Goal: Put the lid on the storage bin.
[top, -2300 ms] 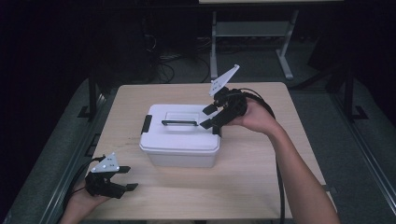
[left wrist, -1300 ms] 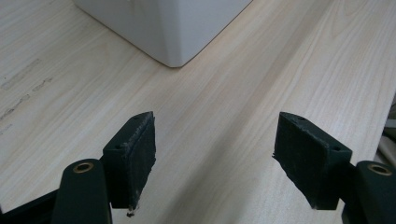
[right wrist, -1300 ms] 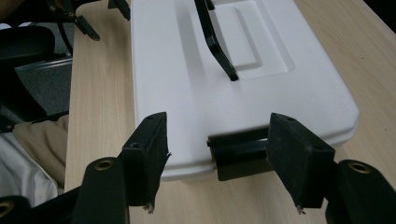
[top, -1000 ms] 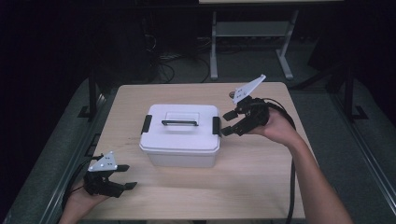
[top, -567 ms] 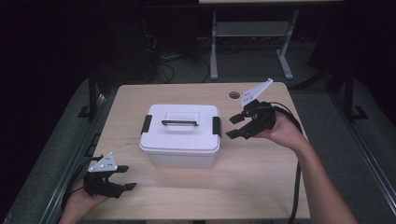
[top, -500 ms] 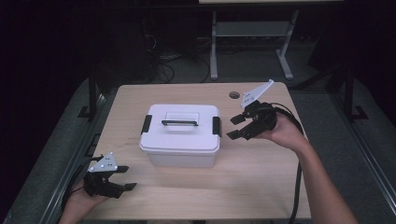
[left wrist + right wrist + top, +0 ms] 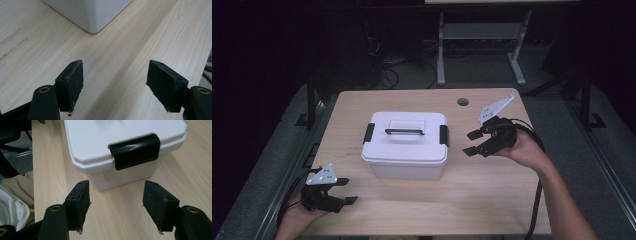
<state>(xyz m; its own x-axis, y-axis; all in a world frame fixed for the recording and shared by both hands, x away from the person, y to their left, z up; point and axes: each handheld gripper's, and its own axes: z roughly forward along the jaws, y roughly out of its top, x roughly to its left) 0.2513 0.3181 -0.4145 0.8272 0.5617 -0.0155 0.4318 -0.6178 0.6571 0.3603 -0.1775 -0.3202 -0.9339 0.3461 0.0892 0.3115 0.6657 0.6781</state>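
A white plastic storage box [image 7: 405, 145] with a lid, a black top handle [image 7: 404, 132] and black side latches stands mid-table. My right gripper [image 7: 473, 142] hovers just right of it, open, jaws pointing at the right latch [image 7: 444, 135]. In the right gripper view that black latch [image 7: 135, 150] lies ahead of the empty gripper [image 7: 117, 203]. My left gripper [image 7: 344, 191] rests near the front left table corner, open. In the left gripper view a corner of the box [image 7: 90, 12] shows beyond the empty gripper [image 7: 115, 87].
The wooden table [image 7: 492, 195] has a round cable hole [image 7: 462, 102] at the back right. Black cables trail from both grippers. Table legs and a metal frame [image 7: 482, 35] stand on the dark floor behind.
My right gripper has drawn away from the box's top to the right and sunk, now level with the right latch. The left gripper has kept still.
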